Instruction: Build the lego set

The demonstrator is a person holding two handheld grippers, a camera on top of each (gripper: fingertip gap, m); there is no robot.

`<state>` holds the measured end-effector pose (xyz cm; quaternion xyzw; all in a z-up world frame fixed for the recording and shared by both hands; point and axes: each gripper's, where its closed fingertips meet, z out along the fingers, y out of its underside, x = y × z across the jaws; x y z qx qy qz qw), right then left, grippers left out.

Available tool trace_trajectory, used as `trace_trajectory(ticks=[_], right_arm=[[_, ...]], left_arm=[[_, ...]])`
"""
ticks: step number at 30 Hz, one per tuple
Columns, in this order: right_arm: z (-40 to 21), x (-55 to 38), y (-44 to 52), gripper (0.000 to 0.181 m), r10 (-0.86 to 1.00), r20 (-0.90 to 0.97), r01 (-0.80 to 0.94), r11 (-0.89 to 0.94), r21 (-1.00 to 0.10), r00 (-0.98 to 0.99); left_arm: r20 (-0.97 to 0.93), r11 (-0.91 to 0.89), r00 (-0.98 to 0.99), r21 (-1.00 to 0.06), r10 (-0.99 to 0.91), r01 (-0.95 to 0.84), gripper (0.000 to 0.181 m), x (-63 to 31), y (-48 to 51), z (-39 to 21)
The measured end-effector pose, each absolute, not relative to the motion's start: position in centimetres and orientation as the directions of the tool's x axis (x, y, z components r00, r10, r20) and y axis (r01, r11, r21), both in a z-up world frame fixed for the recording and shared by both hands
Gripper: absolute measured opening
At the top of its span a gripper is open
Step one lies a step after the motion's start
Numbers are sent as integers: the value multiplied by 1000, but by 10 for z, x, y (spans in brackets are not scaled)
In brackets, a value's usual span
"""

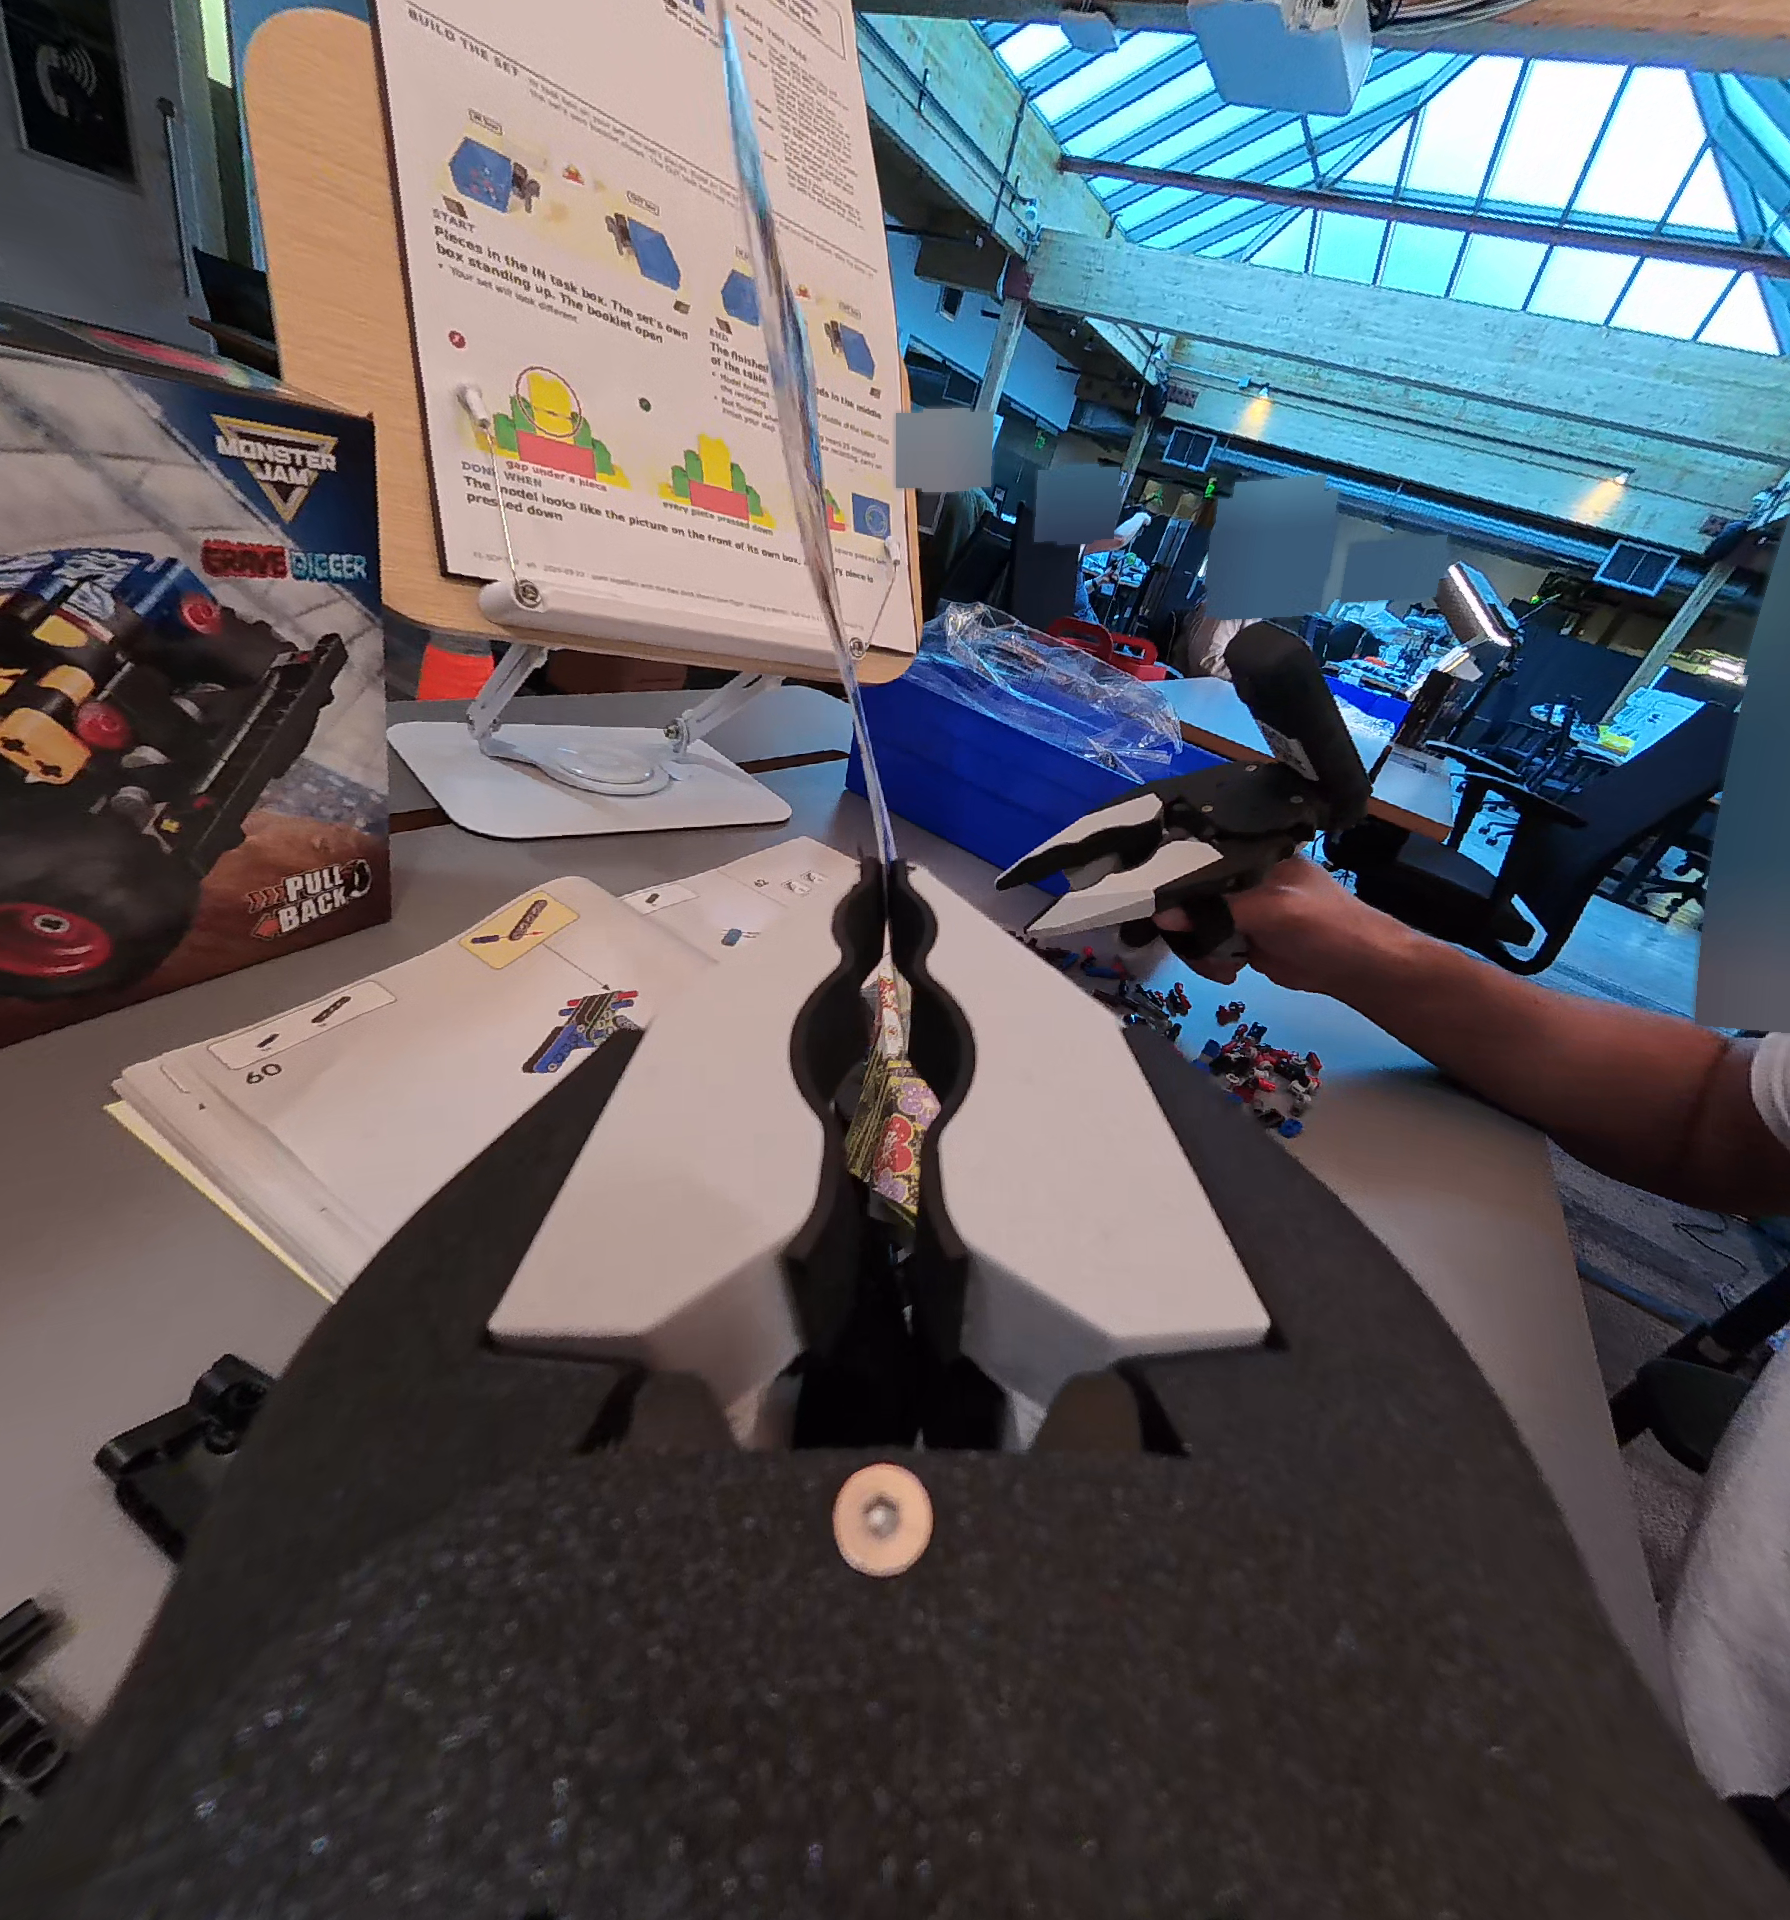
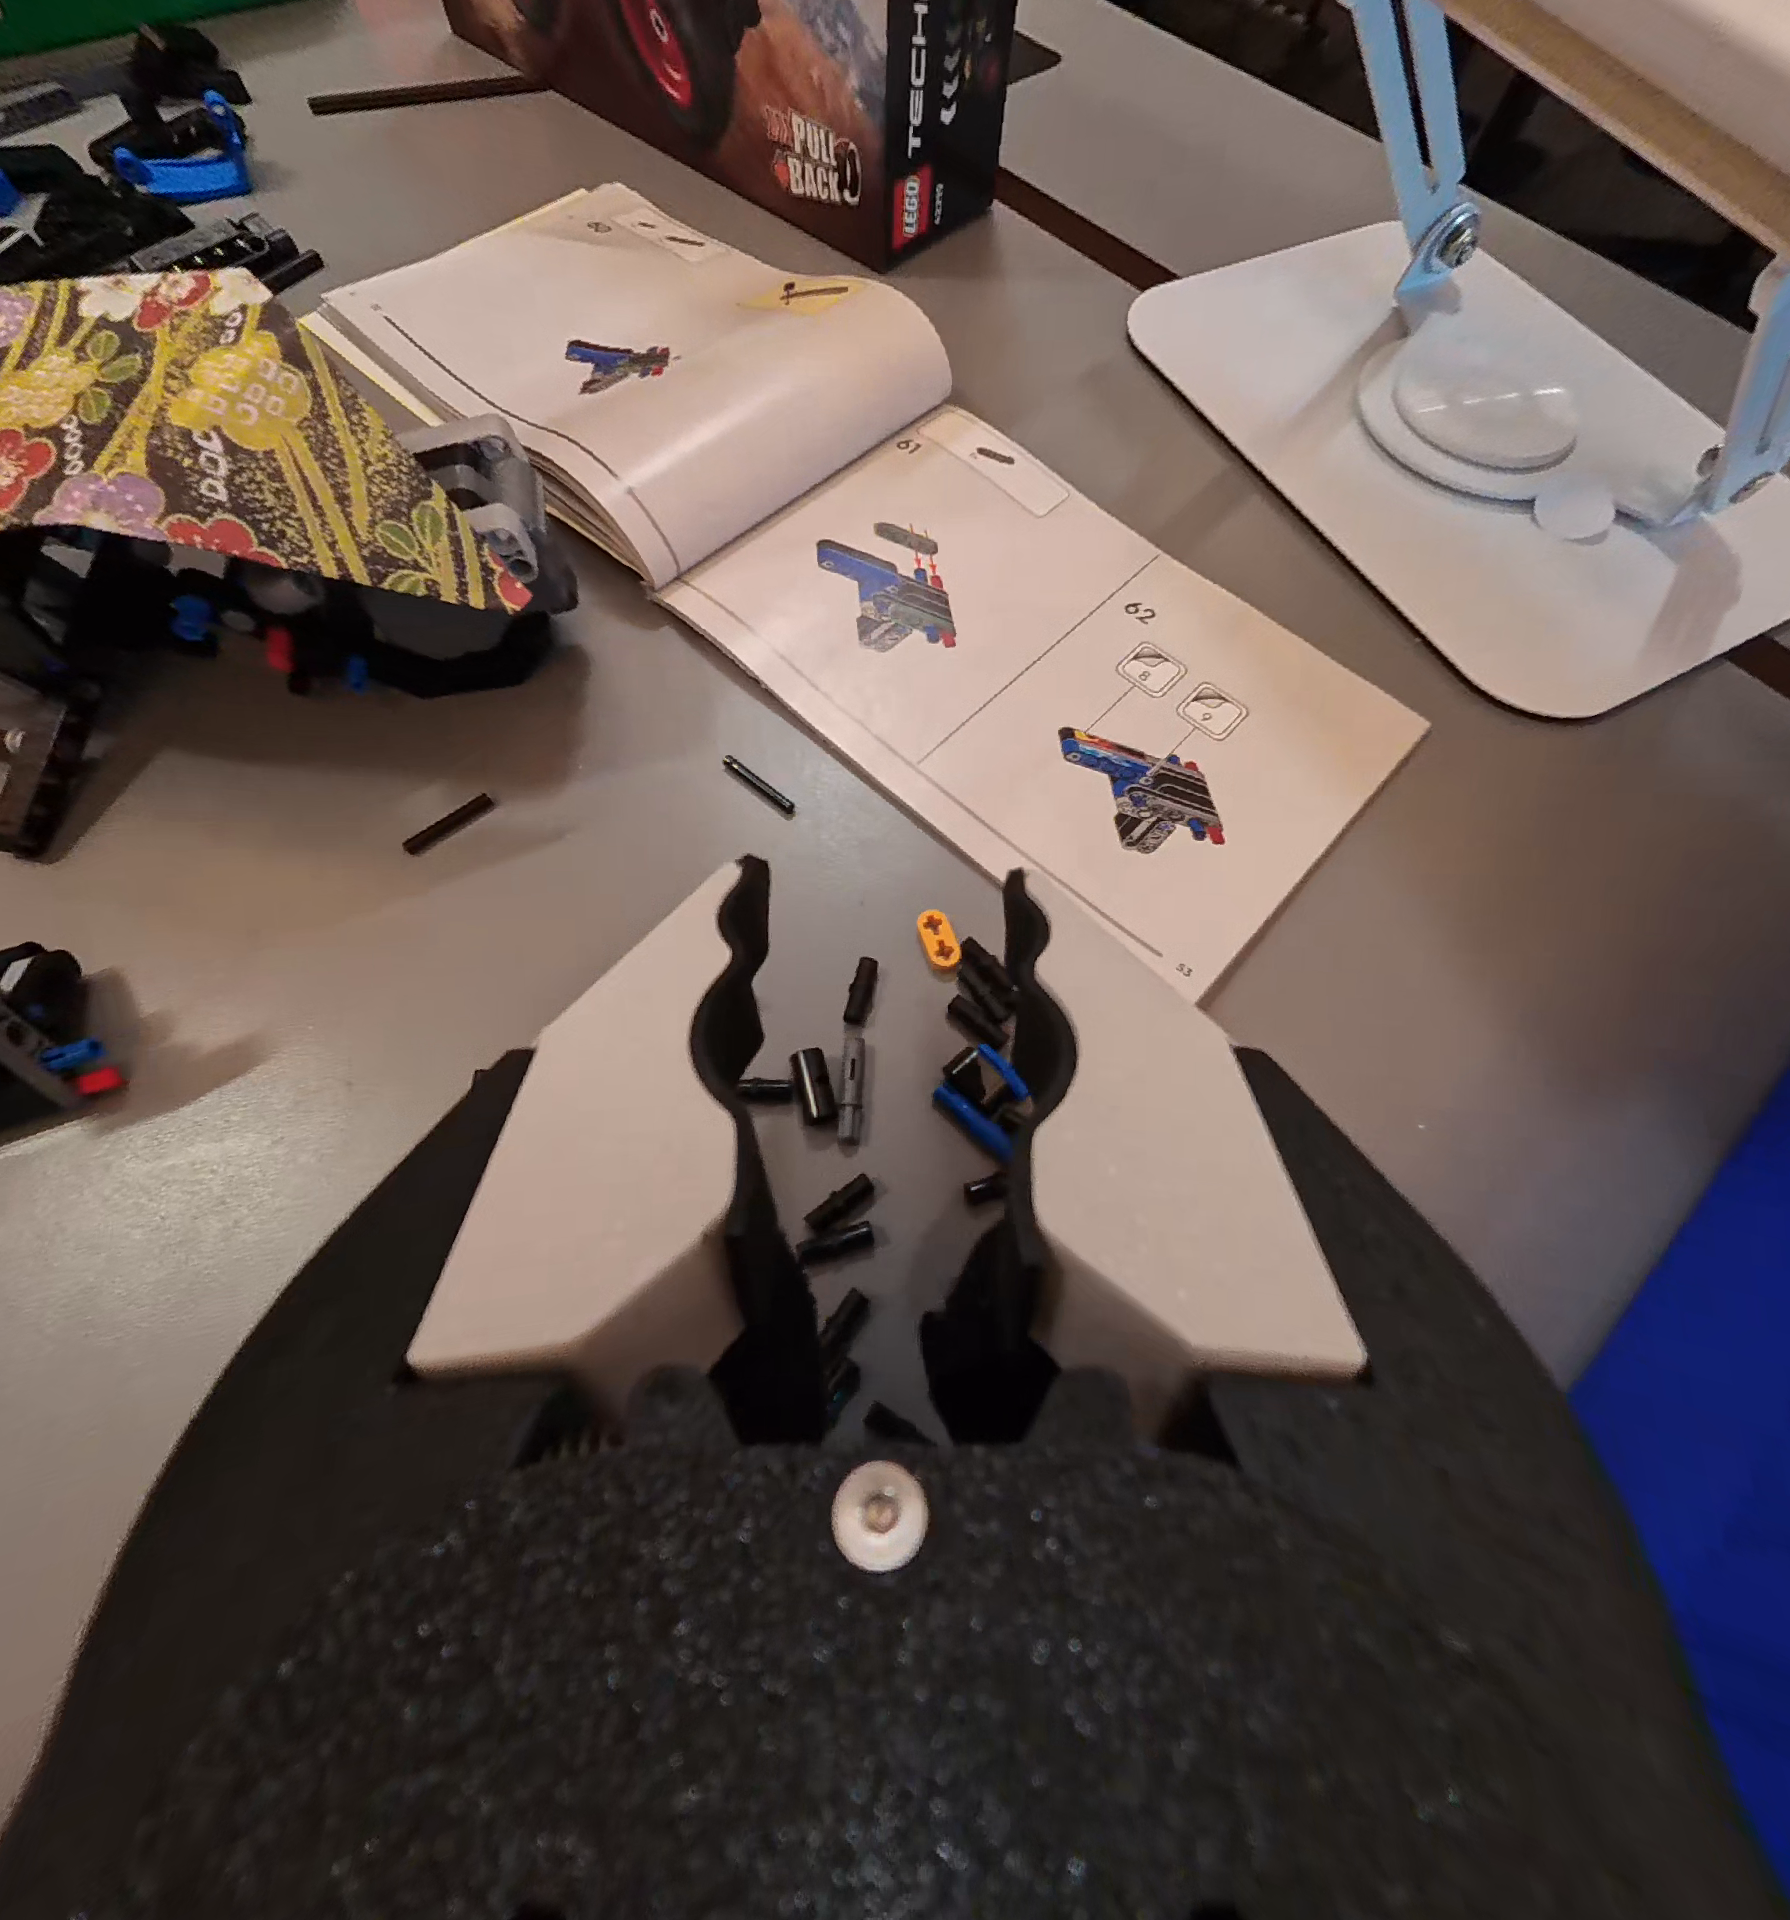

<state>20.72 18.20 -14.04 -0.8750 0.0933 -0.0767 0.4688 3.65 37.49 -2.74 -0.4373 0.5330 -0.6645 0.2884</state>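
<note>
Your left claw (image 1: pixel 886 883) is clamped on a thin sheet (image 1: pixel 777 312) standing edge-on. Your right claw (image 2: pixel 880 883) hangs apart over loose black pins (image 2: pixel 834 1216) on the table (image 2: pixel 351 1039), the open booklet (image 2: pixel 974 582) just beyond.

Bright skylights (image 1: pixel 1493 135) over timber beams (image 1: pixel 1390 301), black office chairs (image 1: pixel 1556 821) beyond.
</note>
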Motion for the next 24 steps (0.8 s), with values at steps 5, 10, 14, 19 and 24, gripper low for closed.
trace_trajectory(ticks=[5, 10, 14, 19, 24], right_arm=[[-141, 209, 181, 44, -241, 58, -86, -548, -832, 969], [-143, 209, 181, 45, -239, 55, -90, -555, -827, 969], [-145, 210, 180, 45, -243, 69, -83, -563, -822, 968], [-145, 212, 178, 45, -250, 71, -87, -567, -819, 966], [-144, 215, 176, 45, -264, 59, -104, -564, -819, 963]], left_arm=[[269, -258, -450, -962, -852, -86, 0, 37, 374, -29], [257, -248, -453, -965, -854, -80, 0, 36, 372, -27], [254, -246, -451, -966, -855, -77, 0, 36, 372, -27], [253, -246, -448, -966, -857, -77, 0, 36, 373, -27], [255, -238, -438, -967, -862, -95, 0, 40, 375, -34]])
